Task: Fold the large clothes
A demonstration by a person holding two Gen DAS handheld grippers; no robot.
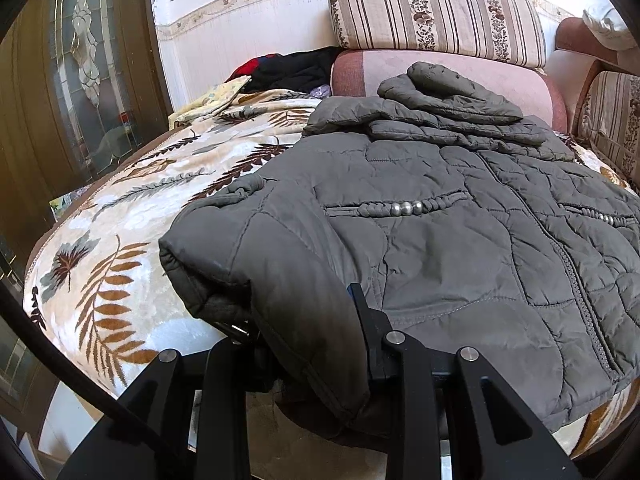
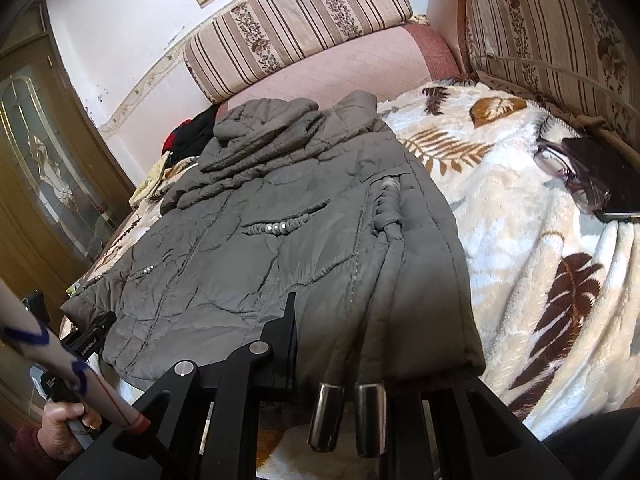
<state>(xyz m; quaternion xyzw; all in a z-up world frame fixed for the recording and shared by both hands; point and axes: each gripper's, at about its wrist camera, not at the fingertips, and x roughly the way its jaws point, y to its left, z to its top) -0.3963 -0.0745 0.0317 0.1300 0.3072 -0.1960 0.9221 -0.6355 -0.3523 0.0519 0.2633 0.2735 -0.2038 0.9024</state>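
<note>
Matte black hand-held gripper (image 1: 304,320) linkages, silver pivot pins; bare hand (image 2: 60,426) — cream sleeve (image 2: 60,360), blue zigzag, red stripes.

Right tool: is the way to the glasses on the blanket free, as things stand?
Probably not yet. The right tool looks shut on the jacket hem, so it must let go first. Otherwise the blanket between it and the glasses is bare; they lie far right, against a dark flat item.

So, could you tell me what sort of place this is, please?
Probably a home living room: a corner sofa with striped floral cushions, a leaf-print blanket under the grey jacket, and a glazed wooden door.
</note>
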